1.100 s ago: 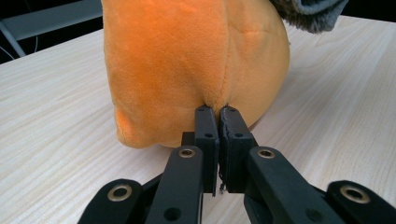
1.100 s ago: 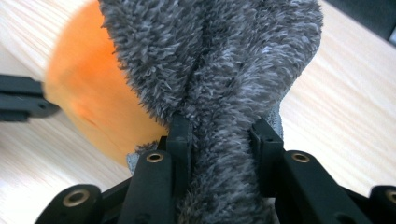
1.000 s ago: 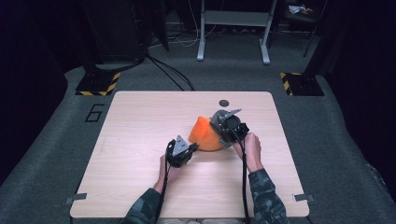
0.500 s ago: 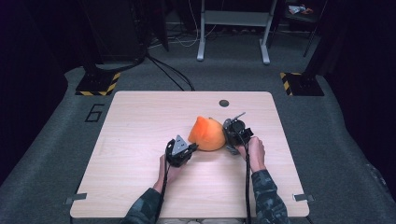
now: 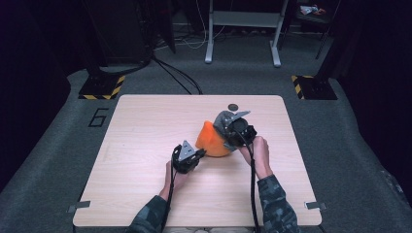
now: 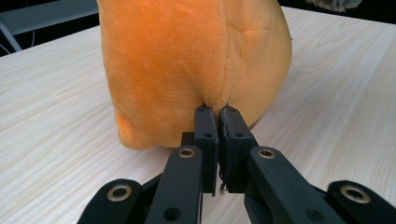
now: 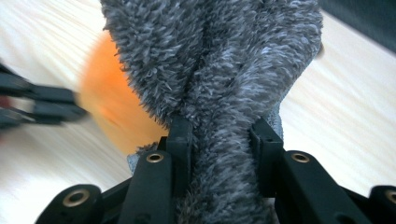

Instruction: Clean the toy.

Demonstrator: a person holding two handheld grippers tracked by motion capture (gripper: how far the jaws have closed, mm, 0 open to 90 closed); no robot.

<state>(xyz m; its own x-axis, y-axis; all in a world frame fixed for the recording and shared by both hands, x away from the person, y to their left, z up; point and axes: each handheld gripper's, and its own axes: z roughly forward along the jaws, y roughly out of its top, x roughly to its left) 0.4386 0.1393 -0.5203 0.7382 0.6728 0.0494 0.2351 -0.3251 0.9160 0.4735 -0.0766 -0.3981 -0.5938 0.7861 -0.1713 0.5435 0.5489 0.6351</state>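
resting mid-table [image 5: 145, 126], the orange plush [image 5: 210, 141] sits near a dark disc [image 5: 233, 107]; left gripper [image 5: 198, 154] pinches its fabric, right gripper [image 5: 228, 136], angled above, clamps grey fur [image 7: 219, 70].

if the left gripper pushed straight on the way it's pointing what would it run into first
The orange plush toy. The left gripper is shut, its tips pinching a fold low on the toy's side, so there is no gap to cross: going on would likely press into the soft body or shove it along the table.
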